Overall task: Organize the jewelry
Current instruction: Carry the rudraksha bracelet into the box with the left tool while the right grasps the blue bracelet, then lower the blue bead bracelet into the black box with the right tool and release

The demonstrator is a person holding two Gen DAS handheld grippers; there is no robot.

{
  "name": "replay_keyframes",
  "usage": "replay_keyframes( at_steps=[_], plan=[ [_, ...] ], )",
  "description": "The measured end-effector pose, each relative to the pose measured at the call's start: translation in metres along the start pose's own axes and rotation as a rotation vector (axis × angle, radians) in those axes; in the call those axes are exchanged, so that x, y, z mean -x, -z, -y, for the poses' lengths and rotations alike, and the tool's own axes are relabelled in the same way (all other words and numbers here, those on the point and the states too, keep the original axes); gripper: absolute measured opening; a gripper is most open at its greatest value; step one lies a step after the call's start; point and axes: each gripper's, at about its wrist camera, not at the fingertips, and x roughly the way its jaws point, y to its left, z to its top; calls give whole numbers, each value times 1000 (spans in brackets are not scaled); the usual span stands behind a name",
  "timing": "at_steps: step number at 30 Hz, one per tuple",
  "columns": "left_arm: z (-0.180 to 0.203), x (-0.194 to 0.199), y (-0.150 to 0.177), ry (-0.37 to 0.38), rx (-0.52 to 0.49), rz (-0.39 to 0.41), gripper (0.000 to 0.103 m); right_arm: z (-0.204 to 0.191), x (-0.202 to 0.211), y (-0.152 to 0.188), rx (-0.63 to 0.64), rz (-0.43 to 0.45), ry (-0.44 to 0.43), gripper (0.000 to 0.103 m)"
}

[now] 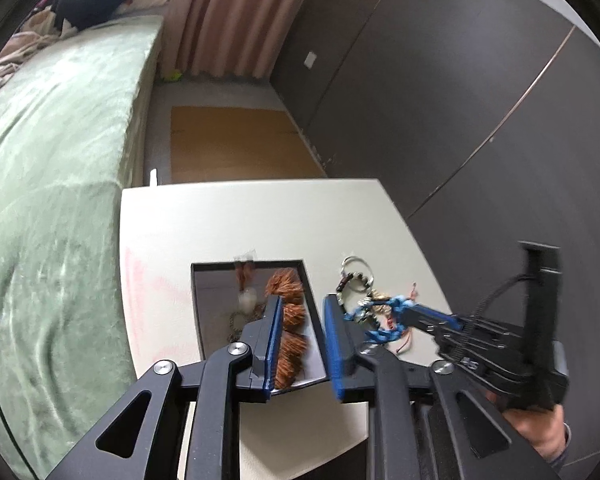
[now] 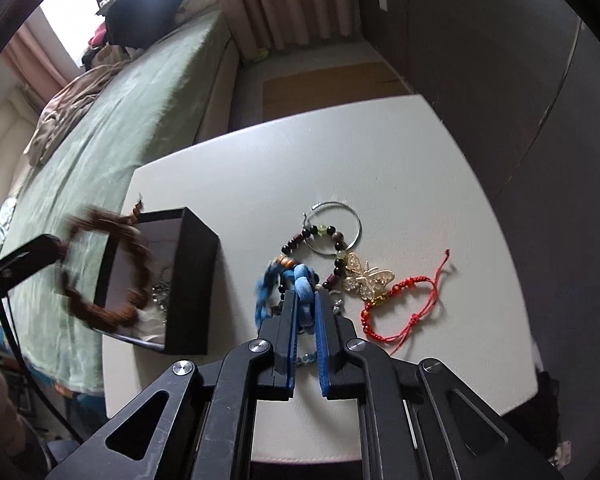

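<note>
Right hand-held gripper [image 2: 305, 312] closed on a chunky blue braided bracelet [image 2: 300, 292], lifted just above the white tabletop [image 2: 380, 152], loop running lengthwise along the fingers. Left gripper [image 1: 302, 332] part open, jaws apart, over the open black box [image 2: 192, 280]; brown woven bracelet [image 2: 100, 268] dangling, blurred, grip unclear. Beside it: beaded bracelet [image 2: 312, 236], gold butterfly brooch [image 2: 366, 278], red cord bracelet [image 2: 400, 308].

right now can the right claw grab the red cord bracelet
Probably not yet. The right claw is shut on the blue braided bracelet, so it has no free grip. The red cord bracelet lies uncovered on the table to its right, so the way there looks free.
</note>
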Motion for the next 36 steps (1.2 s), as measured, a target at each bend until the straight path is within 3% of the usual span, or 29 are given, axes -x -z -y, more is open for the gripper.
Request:
replay_keyframes(
  at_steps=[2,5,8,22,34,35,36],
  plan=[
    [-3,-1,0,-32,5,-7,46,-7,6,-1,9,15,1,10],
    [-7,5,0,-63,8,30,63,-16,19,2,25,37,15,10],
    [-13,13,-1,-64,18,50,72,-23,30,3,36,55,18,10],
    [-44,35,8,-105,54,62,73,-76,69,2,86,154,-101,10],
    [-75,43,11,-122,104,63,73,-101,39,-12,59,175,-233,11],
    [-75,43,10,-122,104,63,73,-100,31,-14,48,162,-236,20],
    [-76,42,10,-122,105,61,73,-98,21,-17,31,128,-239,42]
  ],
)
